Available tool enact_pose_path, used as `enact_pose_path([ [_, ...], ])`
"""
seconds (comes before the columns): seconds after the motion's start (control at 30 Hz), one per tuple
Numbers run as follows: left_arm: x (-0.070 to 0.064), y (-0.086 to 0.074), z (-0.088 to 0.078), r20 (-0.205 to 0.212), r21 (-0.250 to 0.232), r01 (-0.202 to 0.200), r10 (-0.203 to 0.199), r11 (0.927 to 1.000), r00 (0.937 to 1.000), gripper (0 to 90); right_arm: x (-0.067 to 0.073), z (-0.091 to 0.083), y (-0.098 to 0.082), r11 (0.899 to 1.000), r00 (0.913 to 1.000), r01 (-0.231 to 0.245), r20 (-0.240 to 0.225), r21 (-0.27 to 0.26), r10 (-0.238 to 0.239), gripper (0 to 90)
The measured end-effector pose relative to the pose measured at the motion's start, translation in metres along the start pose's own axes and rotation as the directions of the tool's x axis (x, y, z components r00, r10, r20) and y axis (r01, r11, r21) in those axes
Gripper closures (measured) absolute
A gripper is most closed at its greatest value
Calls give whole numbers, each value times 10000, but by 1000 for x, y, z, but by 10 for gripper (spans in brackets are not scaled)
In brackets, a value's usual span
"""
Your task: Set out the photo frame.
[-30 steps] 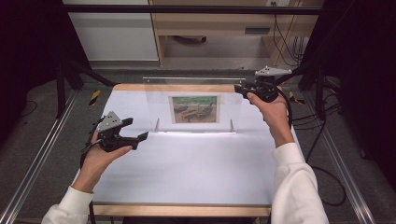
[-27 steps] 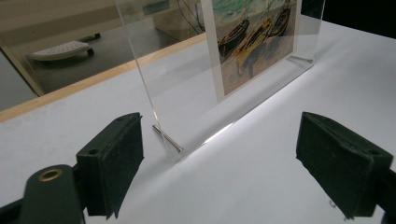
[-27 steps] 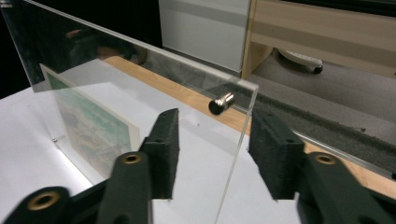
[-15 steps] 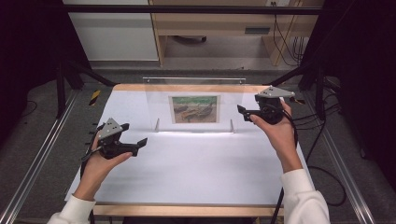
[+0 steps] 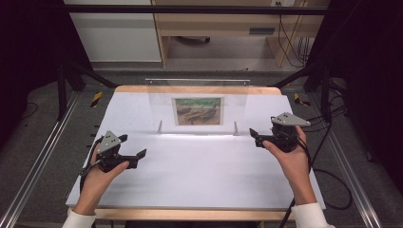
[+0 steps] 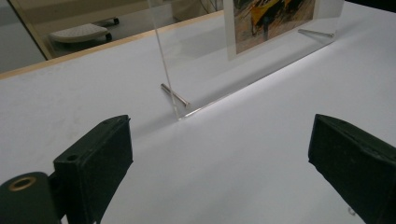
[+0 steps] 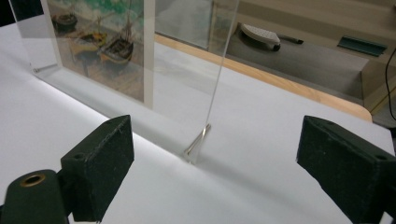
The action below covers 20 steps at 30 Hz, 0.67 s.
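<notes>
Both your hands have pulled back toward you since a second ago: the right gripper was up by the far right corner of the frame and now sits lower, off its right end, while the left gripper has slid nearer your edge of the table.

Your left hand holds that gripper just above the white tabletop, left of centre, pointed toward the middle. Jaws are spread wide with nothing between them; in the left gripper view you can see bare table and the frame's near corner through the gap.

Your right hand has its gripper at the right side, aimed inward at the frame. Same deal, jaws wide apart and empty, clear in the right gripper view.

The clear acrylic picture frame stands upright across the far middle of the table, well apart from both grippers. It rests on two small metal pegs, the left peg and the right peg, poking through near the bottom corners. A boat print sits in the middle of the panel.

Cables trail off the right edge, down to the floor.
</notes>
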State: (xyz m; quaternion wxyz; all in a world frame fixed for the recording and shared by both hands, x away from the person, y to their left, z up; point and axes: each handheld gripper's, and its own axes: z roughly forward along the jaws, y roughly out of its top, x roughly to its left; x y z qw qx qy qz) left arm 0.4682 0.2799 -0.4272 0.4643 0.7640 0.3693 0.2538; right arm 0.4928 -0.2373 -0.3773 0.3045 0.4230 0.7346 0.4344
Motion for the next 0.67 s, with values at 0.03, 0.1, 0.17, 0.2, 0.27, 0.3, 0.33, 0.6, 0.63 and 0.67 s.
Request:
enact_pose_path([
  [0.03, 1, -2, -1, -41, -32, 57, -57, 10000, 10000, 60, 1, -3, -9, 10000, 9999, -10, 164, 5, 10, 116],
  [0.1, 6, -9, -5, -93, -117, 186, -187, 9998, 9998, 60, 1, -5, -16, 9999, 9996, -109, 270, 4, 109, 109],
  [0.17, 9, -15, -8, -203, -201, 352, -356, 9992, 9992, 60, 1, -7, -26, 9997, 9991, -259, 348, 25, 258, 96],
  [0.2, 11, -18, -9, -317, -208, 434, -440, 9988, 9985, 60, 1, -9, -37, 9994, 9985, -314, 463, 120, 308, 90],
  [0.27, 15, -25, -12, -481, -348, 681, -697, 9971, 9964, 60, 0, -12, -49, 9988, 9974, -428, 582, 227, 415, 90],
  [0.3, 17, -27, -14, -542, -358, 671, -690, 9971, 9961, 60, 0, -12, -49, 9988, 9974, -428, 582, 227, 415, 90],
  [0.33, 17, -30, -15, -651, -396, 659, -684, 9970, 9955, 60, -1, -13, -54, 9982, 9969, -538, 585, 269, 521, 90],
  [0.6, 23, -52, -15, -1019, 69, 943, -931, 9955, 9904, 61, -8, -17, -91, 9903, 9904, -1204, 771, 699, 1149, 81],
  [0.63, 23, -53, -15, -1010, 156, 932, -912, 9955, 9907, 61, -9, -17, -99, 9885, 9892, -1271, 843, 825, 1201, 81],
  [0.67, 23, -53, -15, -1026, 188, 936, -912, 9954, 9905, 61, -10, -17, -102, 9876, 9887, -1301, 868, 882, 1225, 81],
])
